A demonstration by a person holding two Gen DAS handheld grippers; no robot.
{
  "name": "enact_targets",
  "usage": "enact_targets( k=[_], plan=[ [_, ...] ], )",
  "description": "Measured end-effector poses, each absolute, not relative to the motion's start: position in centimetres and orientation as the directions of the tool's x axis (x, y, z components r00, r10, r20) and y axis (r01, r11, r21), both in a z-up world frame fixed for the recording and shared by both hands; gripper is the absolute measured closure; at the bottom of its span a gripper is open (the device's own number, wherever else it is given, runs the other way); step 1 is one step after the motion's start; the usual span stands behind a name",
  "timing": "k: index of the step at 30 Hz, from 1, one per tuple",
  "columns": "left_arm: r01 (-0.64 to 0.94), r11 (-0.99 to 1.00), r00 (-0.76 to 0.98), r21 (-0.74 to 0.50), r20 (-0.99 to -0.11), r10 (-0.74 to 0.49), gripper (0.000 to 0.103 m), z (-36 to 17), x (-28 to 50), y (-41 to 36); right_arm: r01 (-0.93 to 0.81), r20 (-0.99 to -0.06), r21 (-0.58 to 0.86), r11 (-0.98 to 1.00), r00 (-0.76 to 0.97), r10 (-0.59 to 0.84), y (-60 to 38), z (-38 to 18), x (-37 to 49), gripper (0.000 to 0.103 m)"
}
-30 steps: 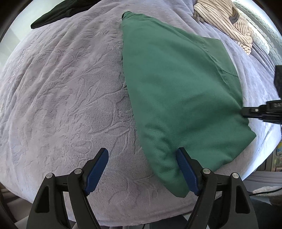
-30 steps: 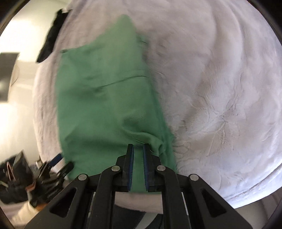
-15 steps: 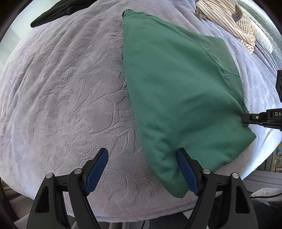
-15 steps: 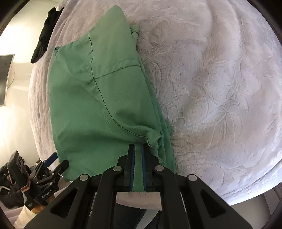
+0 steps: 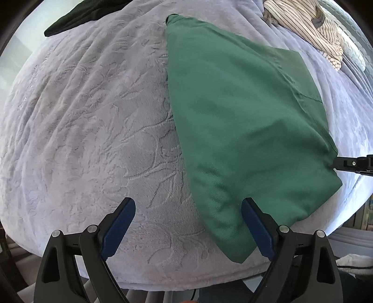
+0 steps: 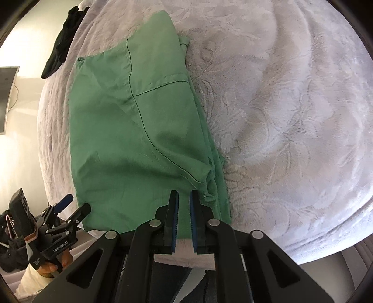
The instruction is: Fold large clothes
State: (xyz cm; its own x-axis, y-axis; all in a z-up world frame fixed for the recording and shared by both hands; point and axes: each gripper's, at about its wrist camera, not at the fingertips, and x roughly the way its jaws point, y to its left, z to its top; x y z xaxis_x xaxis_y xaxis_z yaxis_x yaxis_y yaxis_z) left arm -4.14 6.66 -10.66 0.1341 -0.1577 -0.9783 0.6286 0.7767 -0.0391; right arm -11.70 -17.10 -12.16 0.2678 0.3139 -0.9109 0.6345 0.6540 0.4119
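Left wrist view shows your left tongs spread wide open over the bed, with the folded green clothes lying flat on the soft gray cover from 12 o'clock down to 5 o'clock, their near corner by the right finger. Right wrist view shows your right tongs with only a thin gap between the pads, at the near edge of the green clothes at 6 o'clock; you cannot tell if they pinch any cloth. A striped shirt lies at 1 o'clock and a dark garment at 11 o'clock.

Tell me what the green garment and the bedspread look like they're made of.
Green garment: looks like matte woven cotton or twill; fine diagonal weave, stitched seams, soft creases. Bedspread: seems a plush fleece or velvet with slight sheen; embossed leaf pattern in the pile.
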Motion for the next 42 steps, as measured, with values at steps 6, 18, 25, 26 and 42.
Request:
enact_targets(
  k=[6, 18, 25, 26, 42],
  plan=[
    [0.595, 0.802, 0.14, -0.053, -0.976, -0.168, 0.01, -9.3, -2.9, 6.9, 0.63, -0.935, 0.355, 0.691, 0.26, 0.243, -17.0, -10.3, -11.6, 0.092],
    [0.564, 0.826, 0.185, 0.002, -0.975, -0.124, 0.0, -7.0, -1.9, 6.1, 0.611, -0.942, 0.309, 0.729, 0.302, 0.146, -16.9, -6.6, -10.3, 0.03],
    [0.575, 0.817, 0.218, 0.044, -0.971, -0.101, 0.0, -5.7, -2.7, 5.3, 0.614, -0.958, 0.232, 0.755, 0.277, 0.069, -16.3, -4.9, -9.5, 0.018],
    [0.574, 0.817, 0.225, 0.05, -0.969, -0.099, 0.0, -5.4, -2.9, 5.1, 0.615, -0.959, 0.227, 0.756, 0.278, 0.062, -16.2, -4.7, -9.4, 0.015],
    [0.542, 0.838, 0.32, 0.063, -0.938, -0.136, 0.0, -0.2, -2.2, 3.4, 0.599, -0.954, 0.083, 0.796, 0.278, -0.11, -15.4, -0.2, -8.2, 0.0]
  ],
)
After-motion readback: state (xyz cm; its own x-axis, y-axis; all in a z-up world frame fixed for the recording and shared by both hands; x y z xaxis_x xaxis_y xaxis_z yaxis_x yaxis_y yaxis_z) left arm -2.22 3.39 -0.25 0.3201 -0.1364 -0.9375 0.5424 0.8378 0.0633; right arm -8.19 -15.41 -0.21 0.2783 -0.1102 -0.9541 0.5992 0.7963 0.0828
